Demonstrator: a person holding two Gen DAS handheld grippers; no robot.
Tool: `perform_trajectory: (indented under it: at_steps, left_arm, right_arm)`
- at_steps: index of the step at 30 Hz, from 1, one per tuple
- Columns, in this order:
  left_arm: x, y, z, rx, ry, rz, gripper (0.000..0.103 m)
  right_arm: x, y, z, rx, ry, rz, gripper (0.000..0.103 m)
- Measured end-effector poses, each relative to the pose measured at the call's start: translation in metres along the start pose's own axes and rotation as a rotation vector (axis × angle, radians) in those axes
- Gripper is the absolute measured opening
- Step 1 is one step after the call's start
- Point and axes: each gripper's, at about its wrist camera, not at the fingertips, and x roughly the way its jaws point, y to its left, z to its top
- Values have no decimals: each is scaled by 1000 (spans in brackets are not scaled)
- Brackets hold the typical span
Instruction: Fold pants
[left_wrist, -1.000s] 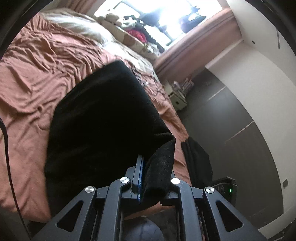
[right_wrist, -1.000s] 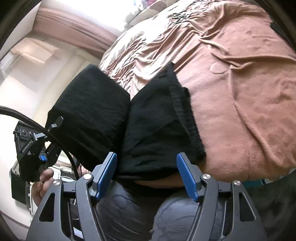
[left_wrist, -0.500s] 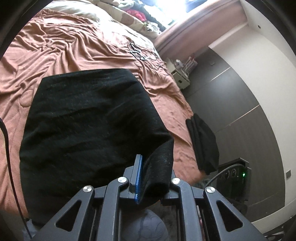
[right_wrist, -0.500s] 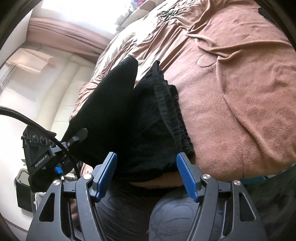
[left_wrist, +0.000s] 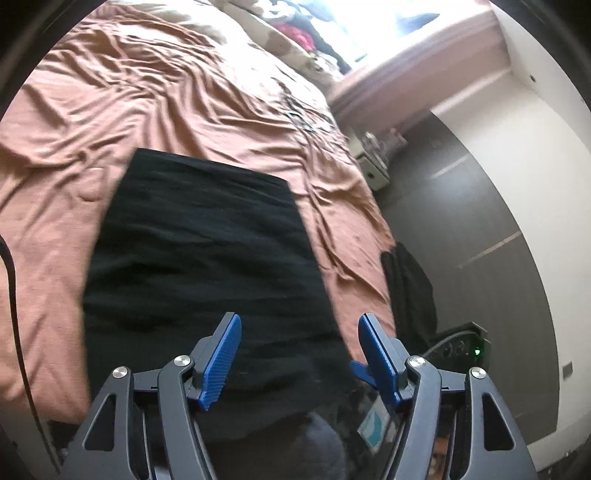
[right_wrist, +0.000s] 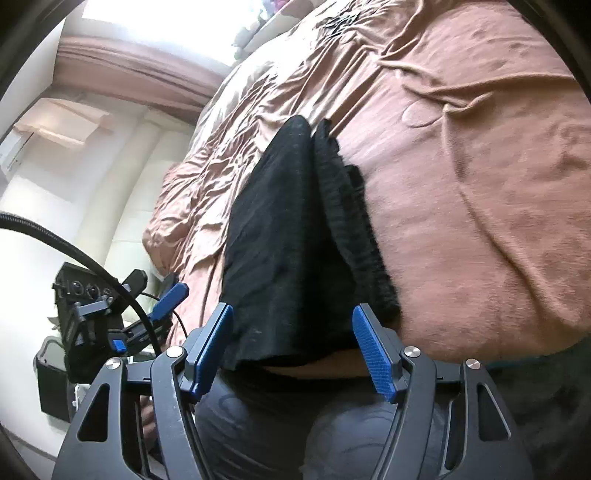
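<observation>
Right now the left gripper (left_wrist: 299, 354) is opening, its blue pads (left_wrist: 221, 356) spreading apart just above the near edge of the black pants (left_wrist: 207, 266); cloth lies below the gap but neither pad presses on it. The right gripper (right_wrist: 291, 347) stands wide too, its jaws apart over the same near edge, with nothing pinched between them. In the right wrist view the left gripper (right_wrist: 162, 306) shows off to the side, beyond the bed's edge, with a black cable (right_wrist: 74, 247) arching over it.

Outward from the claws, the pants lie folded into a roughly rectangular stack at the near edge of the bed (left_wrist: 110, 110), flat on the rumpled rust-coloured sheet (right_wrist: 480, 184). Seen from the right, a folded layer rests on top and the gathered waistband (right_wrist: 354, 221) runs along the side of the stack.

A second dark garment (left_wrist: 406, 288) hangs over the bed's far side edge, well apart from the pants. Beyond it, a small white nightstand (left_wrist: 373, 162) stands by the dark floor, and pillows and piled clothing (left_wrist: 295, 33) sit at the head of the bed under a bright window.
</observation>
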Motion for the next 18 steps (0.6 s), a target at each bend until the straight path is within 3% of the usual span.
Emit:
perform_trajectory:
  at_steps: [7,8,12,18]
  left_arm:
    - [-22,42,1,-73,-39,80,69]
    - [-23,49,0,-85,-36,90,69]
    - [-27,68,-4,-109,-26,122,69]
    - [-25,92,-7,-147,-7,150,69]
  right_arm:
    - [22,1,10,-12,17,-16,66]
    - [25,3,12,-18,18,-18,63]
    - [37,8,18,-43,37,-20,37]
    - [60,15,29,-85,68,-71,26]
